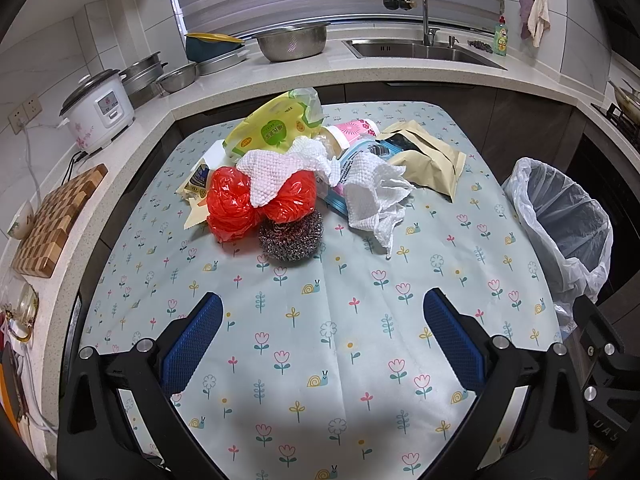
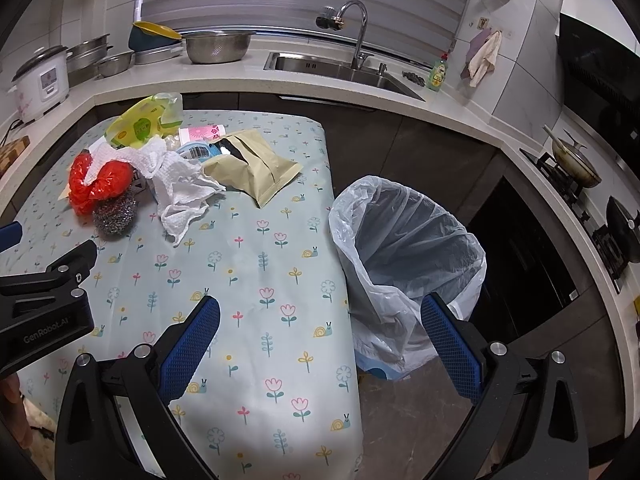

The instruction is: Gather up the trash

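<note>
Trash sits heaped toward the far edge of the table point(image 1: 320, 360), which wears a flowered cloth. Counted: one red plastic bag point(image 1: 256, 204), one steel scouring ball point(image 1: 291, 237), two crumpled paper towels point(image 1: 374, 200), one yellow-green wipes packet point(image 1: 272, 128), one tan paper pouch point(image 1: 428, 160), one pink-labelled tube point(image 1: 352, 128), plus some half-hidden wrappers I cannot count. Nearly all of it looks light and soft. The towels and bag should crush easily, so pinch a bunched fold. The scouring ball is springy and nearest, so grip across its middle. One lined bin point(image 2: 408, 248) stands just beside the table's right edge. The left claw point(image 1: 322, 322) and right claw point(image 2: 320, 324) are both spread wide, holding nothing.
</note>
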Motion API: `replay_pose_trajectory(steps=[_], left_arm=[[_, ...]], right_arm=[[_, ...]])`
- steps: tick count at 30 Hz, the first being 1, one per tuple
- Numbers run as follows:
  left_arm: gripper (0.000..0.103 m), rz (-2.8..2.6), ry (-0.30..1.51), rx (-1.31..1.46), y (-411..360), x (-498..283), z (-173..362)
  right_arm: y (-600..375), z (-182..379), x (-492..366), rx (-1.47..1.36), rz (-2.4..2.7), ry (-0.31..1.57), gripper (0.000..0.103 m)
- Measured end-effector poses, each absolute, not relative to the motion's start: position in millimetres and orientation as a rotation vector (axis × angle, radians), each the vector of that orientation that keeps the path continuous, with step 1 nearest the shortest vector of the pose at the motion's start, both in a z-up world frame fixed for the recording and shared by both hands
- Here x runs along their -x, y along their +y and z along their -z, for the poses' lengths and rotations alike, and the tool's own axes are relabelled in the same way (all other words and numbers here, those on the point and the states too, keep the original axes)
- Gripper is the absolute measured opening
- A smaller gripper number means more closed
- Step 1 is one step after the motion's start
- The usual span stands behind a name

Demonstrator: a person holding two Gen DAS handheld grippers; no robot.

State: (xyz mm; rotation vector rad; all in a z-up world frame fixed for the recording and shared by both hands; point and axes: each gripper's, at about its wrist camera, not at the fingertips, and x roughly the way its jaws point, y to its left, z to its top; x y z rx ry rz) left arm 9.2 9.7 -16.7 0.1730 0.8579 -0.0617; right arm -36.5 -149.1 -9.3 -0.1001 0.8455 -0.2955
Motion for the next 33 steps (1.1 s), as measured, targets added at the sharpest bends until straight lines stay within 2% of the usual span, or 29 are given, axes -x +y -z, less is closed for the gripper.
replay_pose_trajectory(steps=[20, 33], left_arm=[[0.096, 0.064, 0.867, -0.151, 13, -16, 25], [0.096, 0.054, 0.89, -0.067, 51, -51, 35]], right_arm=[[-151, 13, 27, 0.082, 0.303, 0.855, 0.096], [-142, 24, -10, 0.055, 0.276, 0.861, 0.096]])
